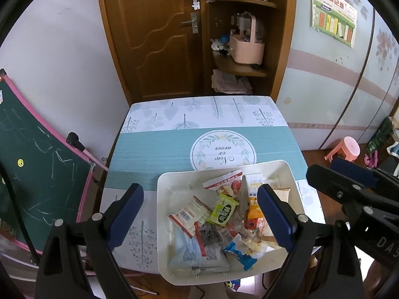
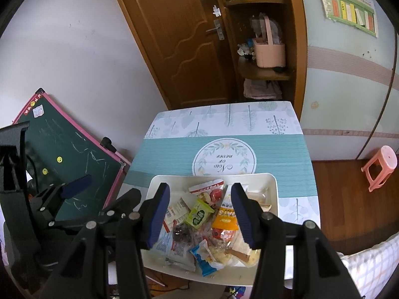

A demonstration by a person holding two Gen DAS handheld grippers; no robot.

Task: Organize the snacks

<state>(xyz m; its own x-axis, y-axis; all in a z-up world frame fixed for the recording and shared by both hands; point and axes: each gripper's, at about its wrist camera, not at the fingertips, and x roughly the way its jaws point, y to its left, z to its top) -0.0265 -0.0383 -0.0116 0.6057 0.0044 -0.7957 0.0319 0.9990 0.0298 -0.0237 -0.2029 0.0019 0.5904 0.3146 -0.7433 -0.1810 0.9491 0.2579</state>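
A white bin point(image 1: 174, 182) point(image 2: 273, 186) full of several snack packets stands at the near edge of the table. Among them are a green packet point(image 1: 222, 211) point(image 2: 199, 215), an orange packet point(image 1: 253, 210) point(image 2: 224, 220), a blue packet point(image 1: 240, 253) point(image 2: 203, 261) and a red-and-white packet point(image 1: 223, 182) point(image 2: 207, 186). My left gripper point(image 1: 199, 219) is open and empty, held above the bin. My right gripper point(image 2: 202, 216) is open and empty, also above the bin. In the left wrist view the right gripper's fingers point(image 1: 339, 179) show at the right edge.
The table point(image 1: 154, 147) point(image 2: 162, 154) carries a teal and white cloth with a round emblem. A green chalkboard point(image 1: 37, 164) point(image 2: 69, 154) leans at the left. A wooden door and shelf stand behind. A pink stool point(image 2: 381, 167) is on the floor at right.
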